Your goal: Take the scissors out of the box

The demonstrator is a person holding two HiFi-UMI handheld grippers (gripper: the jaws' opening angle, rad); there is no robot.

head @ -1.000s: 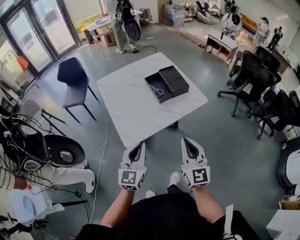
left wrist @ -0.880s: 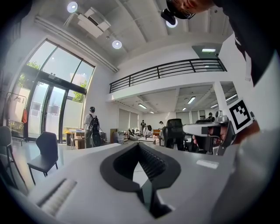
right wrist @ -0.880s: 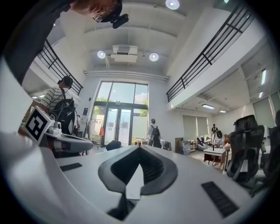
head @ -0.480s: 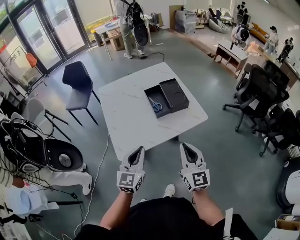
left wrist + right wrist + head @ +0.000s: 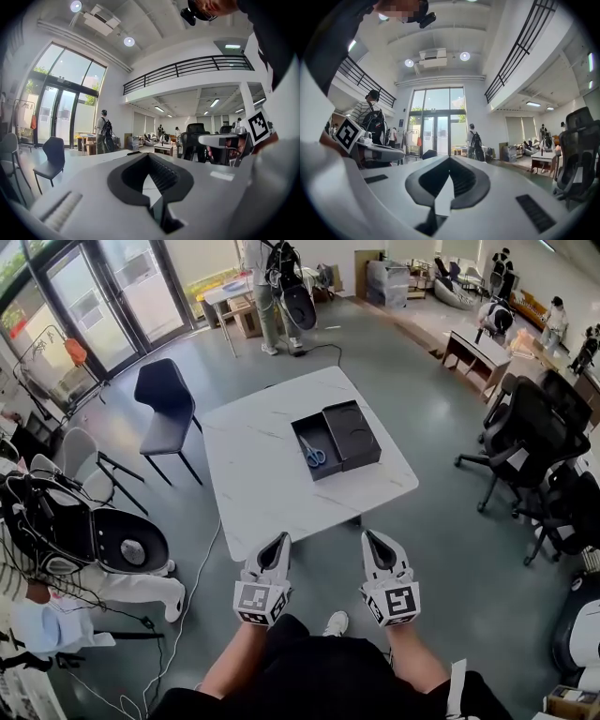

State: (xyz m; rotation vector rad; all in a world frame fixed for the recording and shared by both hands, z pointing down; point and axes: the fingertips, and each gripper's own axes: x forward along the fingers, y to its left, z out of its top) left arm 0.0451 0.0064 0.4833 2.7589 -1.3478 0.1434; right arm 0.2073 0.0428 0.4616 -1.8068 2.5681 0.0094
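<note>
Because the blue-handled scissors [image 5: 314, 455] in the open black box [image 5: 320, 431] lie well beyond reach, the left gripper [image 5: 282, 540] and right gripper [image 5: 368, 536] hang closed, empty.

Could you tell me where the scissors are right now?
In the head view, the scissors lie in the left half of the box, on the table.
</note>
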